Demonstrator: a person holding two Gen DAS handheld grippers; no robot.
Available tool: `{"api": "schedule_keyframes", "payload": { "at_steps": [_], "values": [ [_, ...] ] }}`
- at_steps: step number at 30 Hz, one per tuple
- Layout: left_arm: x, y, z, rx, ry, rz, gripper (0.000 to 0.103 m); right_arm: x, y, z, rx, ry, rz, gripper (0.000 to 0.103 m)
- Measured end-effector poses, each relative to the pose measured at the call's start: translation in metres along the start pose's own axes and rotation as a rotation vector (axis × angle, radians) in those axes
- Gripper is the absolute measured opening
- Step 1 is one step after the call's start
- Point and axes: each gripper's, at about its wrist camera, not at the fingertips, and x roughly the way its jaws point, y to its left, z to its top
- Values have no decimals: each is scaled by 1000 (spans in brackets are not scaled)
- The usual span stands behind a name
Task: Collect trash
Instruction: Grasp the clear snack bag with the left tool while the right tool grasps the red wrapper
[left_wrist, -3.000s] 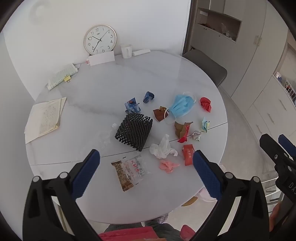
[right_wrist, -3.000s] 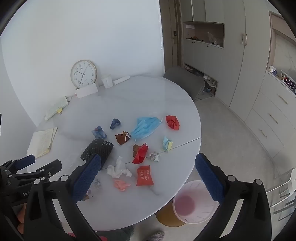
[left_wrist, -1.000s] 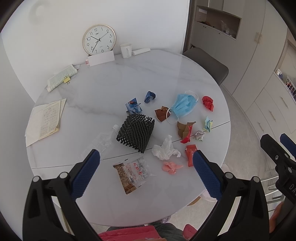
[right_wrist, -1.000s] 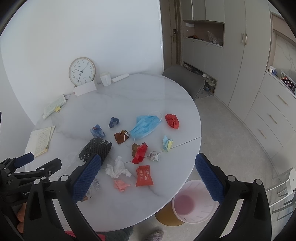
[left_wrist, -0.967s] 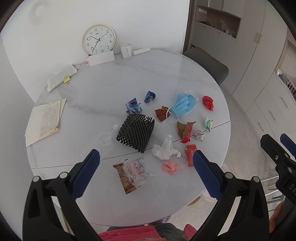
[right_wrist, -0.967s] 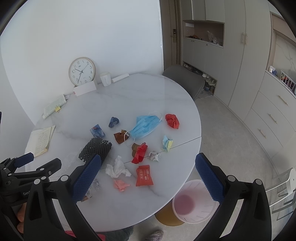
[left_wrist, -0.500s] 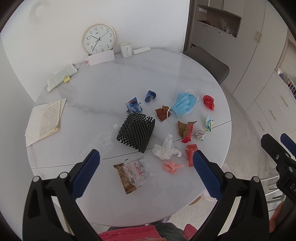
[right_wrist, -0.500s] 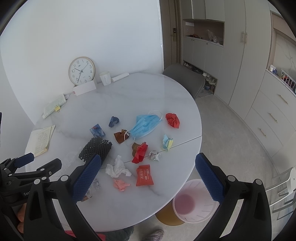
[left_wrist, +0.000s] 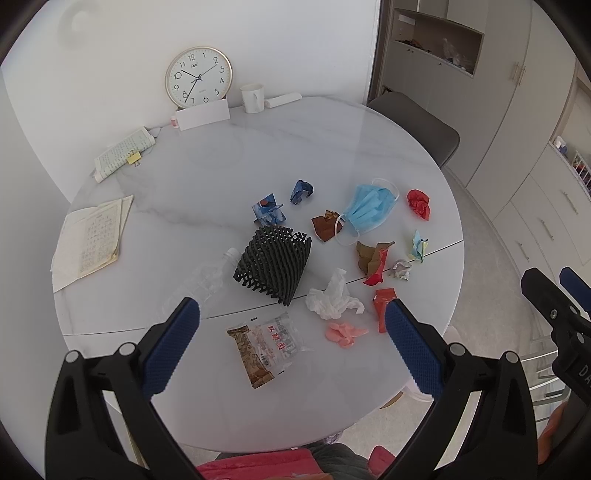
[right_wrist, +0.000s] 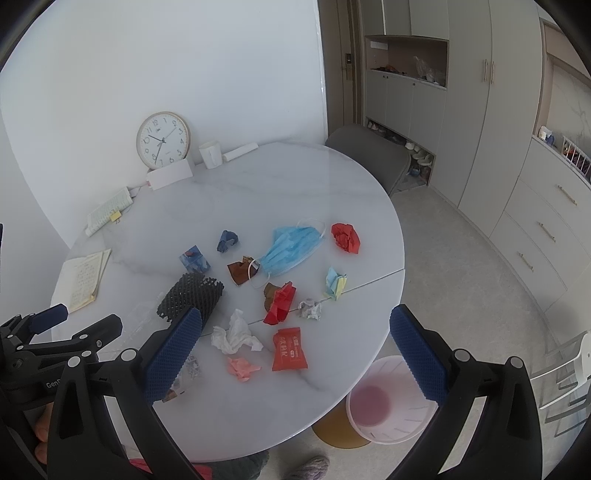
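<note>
Left wrist view: left gripper (left_wrist: 291, 328) is hovering over the near edge of the round marble table (left_wrist: 207, 173), jaws spread wide, gripping nothing. Trash is lying scattered mid-table: black foam net sleeve (left_wrist: 275, 261), clear plastic bottle (left_wrist: 207, 278) on its side just beside it, snack wrapper (left_wrist: 264, 349) sitting nearest the left gripper, white tissue (left_wrist: 332, 300), pink scrap (left_wrist: 344, 333), red packet (left_wrist: 382, 301), blue face mask (left_wrist: 367, 214) touching a brown wrapper (left_wrist: 325, 229), red crumpled paper (left_wrist: 419, 203).

Right wrist view: right gripper (right_wrist: 295, 339) is also hanging above the table's near side, jaws wide apart, nothing between them. Pink waste bin (right_wrist: 388, 410) is standing on the floor beside the table edge, under the right finger. Red packet is lying near that edge.

Wall clock (left_wrist: 198, 76), white mug (left_wrist: 253, 98) and an open notebook (left_wrist: 90, 240) are sitting at the far and left sides, well apart from the trash.
</note>
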Motion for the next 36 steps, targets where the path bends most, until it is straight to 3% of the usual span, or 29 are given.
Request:
{"api": "schedule_keyframes", "payload": {
  "at_steps": [7, 10, 18, 22, 29, 36],
  "values": [
    [7, 7, 1, 22, 9, -1, 96, 7, 2, -5, -1, 11, 35, 101],
    [14, 13, 1, 53, 9, -34, 96, 17, 7, -8, -25, 18, 27, 101],
    [53, 52, -23, 86, 32, -85, 96, 65, 1, -36, 14, 146, 63, 101],
    [76, 58, -43, 175, 65, -85, 96, 91, -8, -55, 58, 211, 64, 101],
    [124, 41, -72, 420, 153, -150, 96, 128, -14, -83, 82, 318, 77, 101],
    [178, 20, -74, 609, 198, -169, 96, 148, -15, -96, 106, 382, 22, 101]
  ]
}}
